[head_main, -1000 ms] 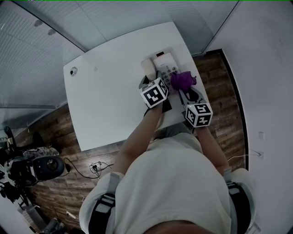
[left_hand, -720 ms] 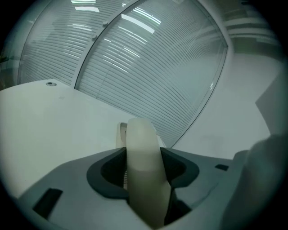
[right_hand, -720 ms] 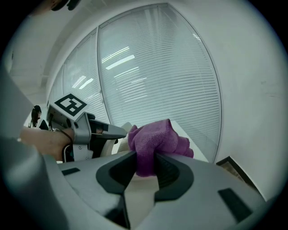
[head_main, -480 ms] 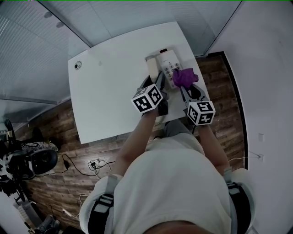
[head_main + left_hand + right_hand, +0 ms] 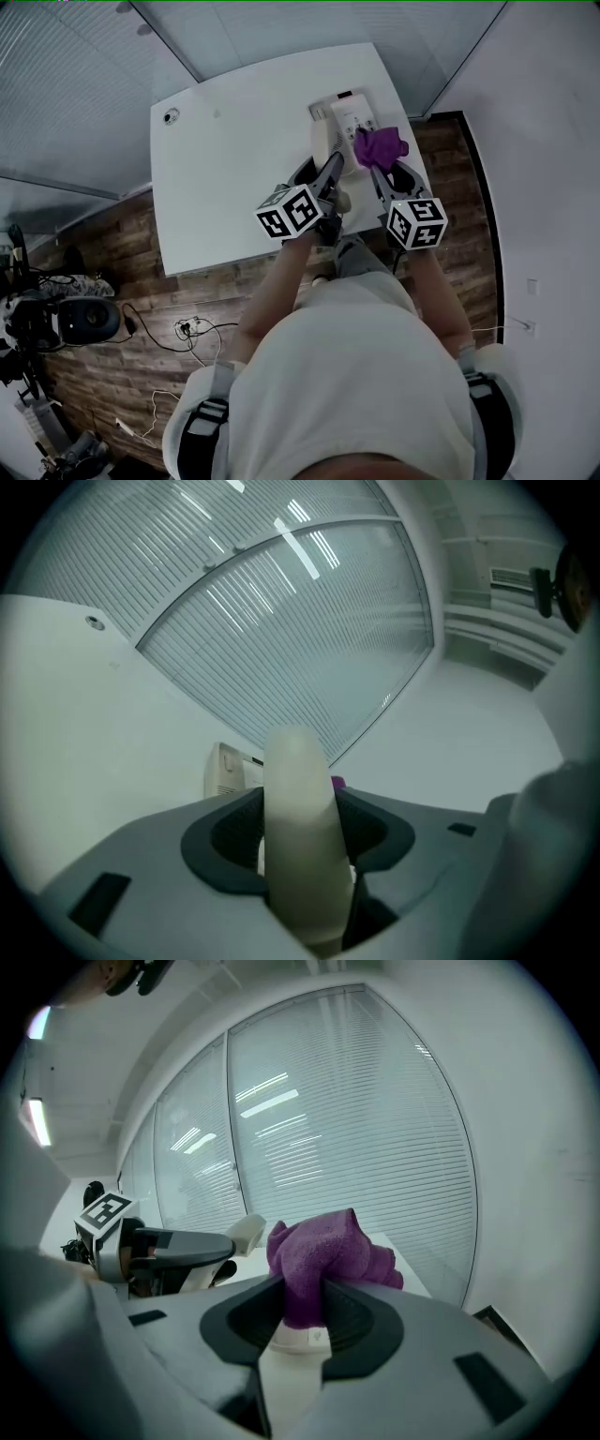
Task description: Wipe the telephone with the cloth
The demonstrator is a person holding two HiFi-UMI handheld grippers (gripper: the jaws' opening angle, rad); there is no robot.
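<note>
The white plastic telephone (image 5: 354, 120) with buttons on top is sitting near the far right corner of the big white table (image 5: 225, 178), close to the table's right edge. Its long cream handset (image 5: 300, 836) is sitting in the left gripper (image 5: 328, 171), whose two grey jaws are squeezing it from both sides while its round end is poking out past them. In the left gripper view the telephone is peeking out just behind the handset, low down on the table. The fuzzy purple cloth (image 5: 380, 145) is hanging right beside the telephone, over its right side, and I cannot tell if it is touching. The right gripper (image 5: 380, 171) is pinching the cloth tight between its jaws, and the bunched-up top of the cloth is puffing out above them. The two grippers are pointing the same way, side by side and a little apart, with the left one also showing in the right gripper view. A person in a white top (image 5: 356, 375) is standing at the near side of the table on a brown wooden floor (image 5: 131, 262), and a glass wall with thin blinds (image 5: 281, 630) is running behind the table
</note>
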